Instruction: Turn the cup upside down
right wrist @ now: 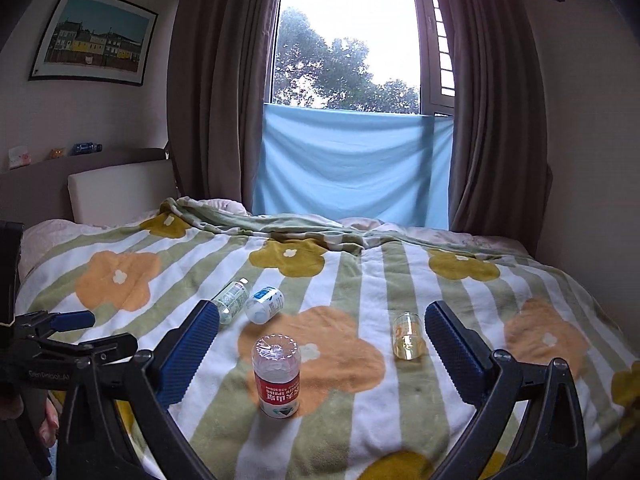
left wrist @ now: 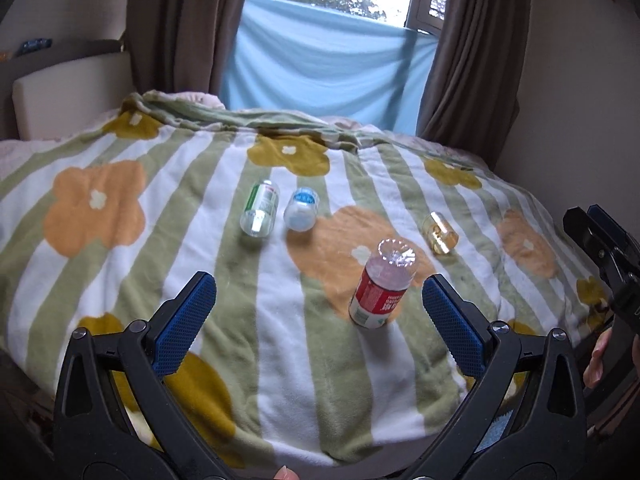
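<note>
A clear cup with a red label [left wrist: 382, 286] [right wrist: 277, 376] stands with its closed end up on the flowered blanket [left wrist: 280, 360] [right wrist: 360, 420]. My left gripper [left wrist: 318, 292] is open and empty, just in front of it; the cup sits near its right finger. My right gripper [right wrist: 320, 322] is open and empty, with the cup low between its fingers, nearer the left one. The right gripper also shows at the right edge of the left wrist view [left wrist: 600, 248], and the left gripper at the left edge of the right wrist view [right wrist: 72, 332].
A green-labelled cup [left wrist: 260, 209] [right wrist: 232, 301] and a blue-labelled cup [left wrist: 301, 209] [right wrist: 265, 305] lie on their sides farther back. A small yellowish glass [left wrist: 440, 233] [right wrist: 407, 336] lies to the right. A headboard [right wrist: 116, 192] is at left, curtains and a window behind.
</note>
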`<state>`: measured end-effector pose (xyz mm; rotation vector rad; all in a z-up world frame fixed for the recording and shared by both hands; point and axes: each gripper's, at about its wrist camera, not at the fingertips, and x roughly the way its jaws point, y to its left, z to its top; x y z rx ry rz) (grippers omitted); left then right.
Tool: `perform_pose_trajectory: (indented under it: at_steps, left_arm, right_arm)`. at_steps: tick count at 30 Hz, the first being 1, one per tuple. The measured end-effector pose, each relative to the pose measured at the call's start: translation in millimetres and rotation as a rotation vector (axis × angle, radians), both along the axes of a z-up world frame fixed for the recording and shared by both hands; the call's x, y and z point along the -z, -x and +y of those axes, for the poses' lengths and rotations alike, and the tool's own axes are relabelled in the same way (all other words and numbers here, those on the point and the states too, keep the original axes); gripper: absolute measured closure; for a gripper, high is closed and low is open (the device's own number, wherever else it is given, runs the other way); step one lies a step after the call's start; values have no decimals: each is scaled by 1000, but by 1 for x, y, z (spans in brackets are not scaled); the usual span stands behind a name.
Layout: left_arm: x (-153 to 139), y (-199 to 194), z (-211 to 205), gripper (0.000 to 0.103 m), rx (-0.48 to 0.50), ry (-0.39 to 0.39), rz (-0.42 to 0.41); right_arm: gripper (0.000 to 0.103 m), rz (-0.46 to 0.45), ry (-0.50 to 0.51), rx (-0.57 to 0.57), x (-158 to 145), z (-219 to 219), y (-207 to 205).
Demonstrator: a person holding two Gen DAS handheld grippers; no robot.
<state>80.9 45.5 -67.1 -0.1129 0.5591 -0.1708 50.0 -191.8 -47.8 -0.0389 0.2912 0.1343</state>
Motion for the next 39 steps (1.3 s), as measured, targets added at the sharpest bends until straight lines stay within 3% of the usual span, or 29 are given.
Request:
perform_pose_trajectory:
  at_steps: [3, 8, 17, 39]
  left_arm:
    - [-34, 18, -12, 0, -8, -68, -90]
    - [-67, 50, -25, 0, -23, -93, -191]
    - [-64, 79, -25, 0, -48, -94, -221]
    - [-72, 100, -28, 0, -71, -105, -295]
  right_arm:
    - [0, 7, -33, 45, -18, -13, 17]
    - [0, -14, -18, 131, -32, -23, 46]
    - [0, -42, -12, 145, -32, -26, 65]
    - [0, -48, -21, 156, -37, -23, 72]
